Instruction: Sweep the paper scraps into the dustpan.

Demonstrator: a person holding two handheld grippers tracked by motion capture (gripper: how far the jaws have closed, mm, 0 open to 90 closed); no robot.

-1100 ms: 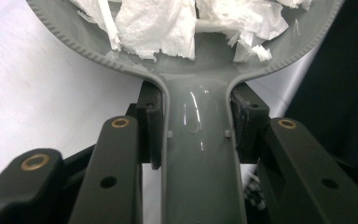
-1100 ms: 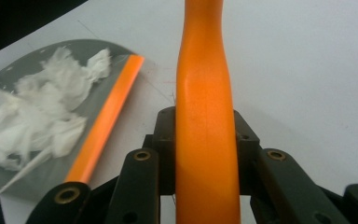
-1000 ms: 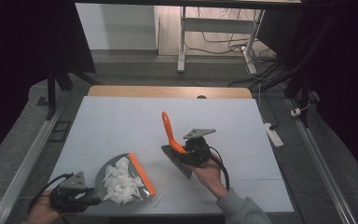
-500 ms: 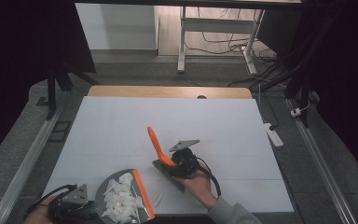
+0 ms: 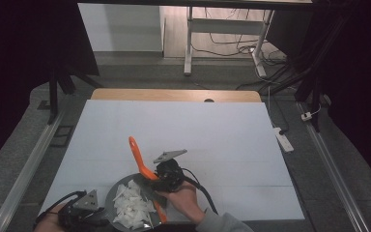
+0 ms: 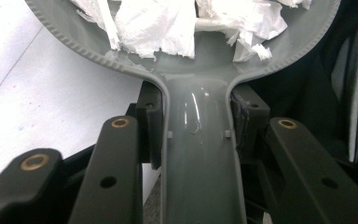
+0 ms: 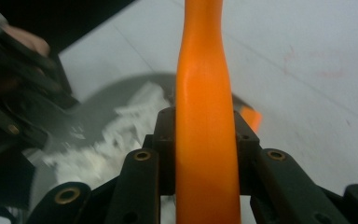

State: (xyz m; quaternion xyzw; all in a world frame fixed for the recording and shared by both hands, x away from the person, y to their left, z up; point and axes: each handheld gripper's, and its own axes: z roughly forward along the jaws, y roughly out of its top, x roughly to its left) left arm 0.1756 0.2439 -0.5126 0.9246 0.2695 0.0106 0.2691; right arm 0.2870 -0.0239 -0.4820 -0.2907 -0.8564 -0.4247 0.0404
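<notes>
While the grey dustpan sits at the near edge of the white table, heaped with torn white paper scraps, its handle runs back toward the person and is clamped squarely between the jaws of the left gripper; the left gripper view shows that handle pinched from both sides, with the pan's ribbed rim and the paper just ahead. Beside it, the right gripper is closed on the orange handle of a small brush, seen in the right gripper view as a thick orange shaft held tight between the pads. That handle tilts up and away from the pan, pointing toward the far left, while the brush's working end lies down at the pan's right rim, touching or nearly so. By my reckoning the pan lies left of and just below the right gripper, so any further sweep would run leftward into the pan's mouth, the left hand bracing it.
</notes>
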